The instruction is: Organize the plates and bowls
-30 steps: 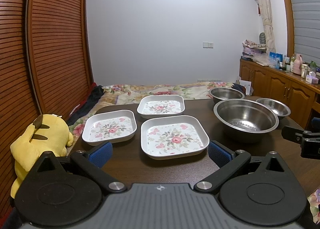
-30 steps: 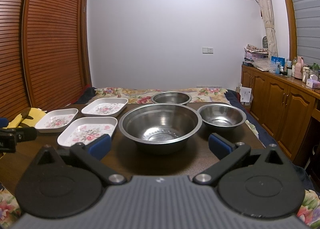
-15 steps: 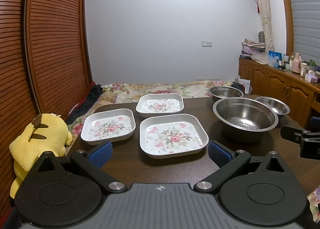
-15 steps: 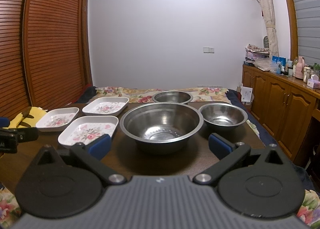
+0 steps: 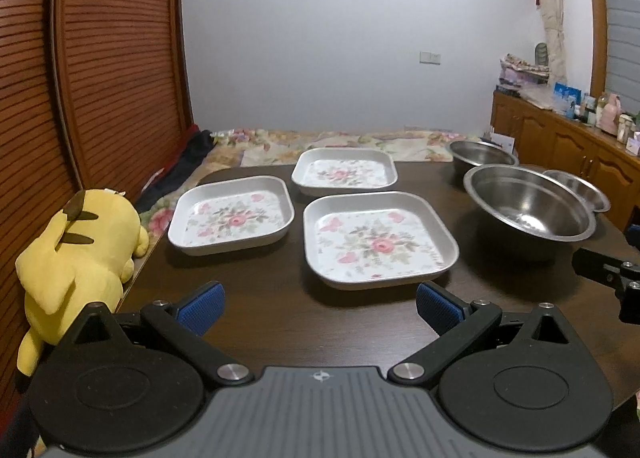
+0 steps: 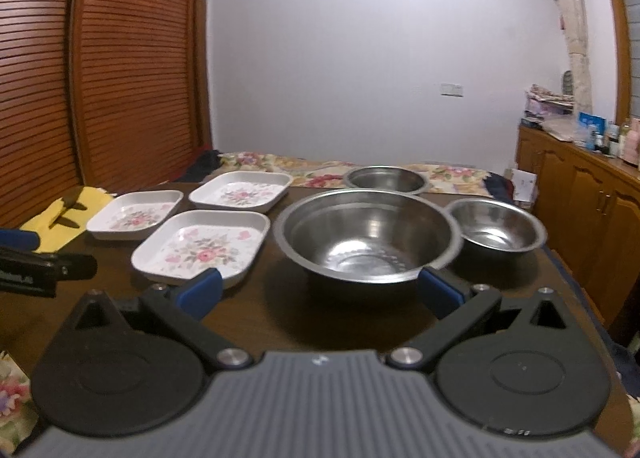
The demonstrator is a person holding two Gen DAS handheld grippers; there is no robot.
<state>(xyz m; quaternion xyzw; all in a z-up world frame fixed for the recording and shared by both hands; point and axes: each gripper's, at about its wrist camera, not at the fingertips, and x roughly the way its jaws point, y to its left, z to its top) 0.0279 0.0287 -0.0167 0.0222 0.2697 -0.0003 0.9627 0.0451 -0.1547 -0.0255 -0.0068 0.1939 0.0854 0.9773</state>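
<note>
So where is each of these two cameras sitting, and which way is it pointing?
Left wrist view: sits on the left claw, looks forward over three floral plates, nearest plate centred; its own blue-tipped fingers show, open.
Right wrist view: sits on the right claw, looks forward at the big steel bowl; own open fingers show.
Shared: both see the same table, plates and bowls, and each glimpses the other claw at its edge.

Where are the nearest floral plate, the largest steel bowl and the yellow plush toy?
nearest floral plate (image 5: 378,244), left wrist view, patterned floor
largest steel bowl (image 6: 366,236), right wrist view, inner wall
yellow plush toy (image 5: 80,242), left wrist view, its back
</note>
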